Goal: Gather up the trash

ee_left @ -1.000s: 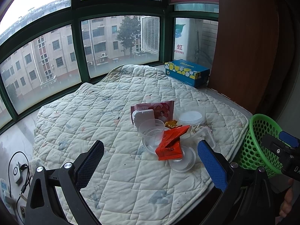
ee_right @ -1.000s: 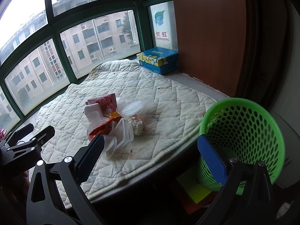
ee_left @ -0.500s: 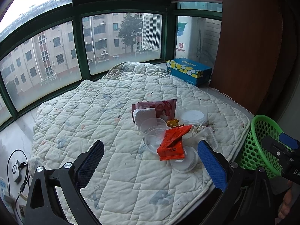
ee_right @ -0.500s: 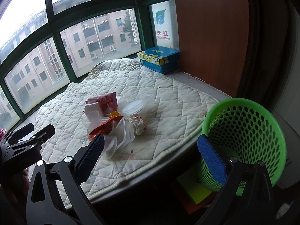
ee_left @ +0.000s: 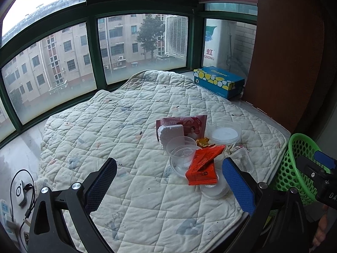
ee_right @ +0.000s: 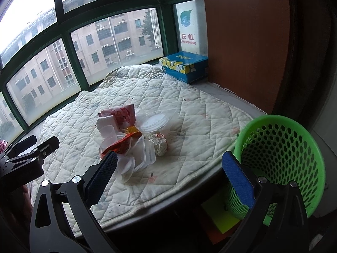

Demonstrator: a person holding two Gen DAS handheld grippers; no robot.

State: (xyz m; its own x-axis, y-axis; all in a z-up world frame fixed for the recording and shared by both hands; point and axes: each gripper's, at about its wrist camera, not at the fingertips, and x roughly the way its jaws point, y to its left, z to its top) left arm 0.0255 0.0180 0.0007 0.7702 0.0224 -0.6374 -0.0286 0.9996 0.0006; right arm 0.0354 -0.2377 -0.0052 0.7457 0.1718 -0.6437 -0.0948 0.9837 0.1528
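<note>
A heap of trash lies on the quilted mat (ee_left: pixel 130 126): an orange wrapper (ee_left: pixel 203 165), clear plastic cups (ee_left: pixel 181 148), a pink snack packet (ee_left: pixel 190 123), a round lidded tub (ee_left: pixel 225 134), a clear tray (ee_left: pixel 242 160) and a crumpled foil ball (ee_right: pixel 160 143). My left gripper (ee_left: pixel 169 181) hangs open above the mat just in front of the heap, nothing between its fingers. My right gripper (ee_right: pixel 169 179) is open and empty too, over the mat's front edge, with the green perforated basket (ee_right: pixel 282 147) to its right. The heap (ee_right: pixel 126 139) sits ahead-left of it.
A blue tissue box (ee_left: pixel 219 81) stands at the back by a brown wooden panel (ee_left: pixel 284 52). Green-framed windows curve around the far side. A charger and cables (ee_left: pixel 20 194) lie on the ledge at left. The basket (ee_left: pixel 299 166) stands below the mat's right edge.
The left gripper has drifted slightly back and up, so the heap sits a little lower in its view. The right gripper has barely moved. Both stay open.
</note>
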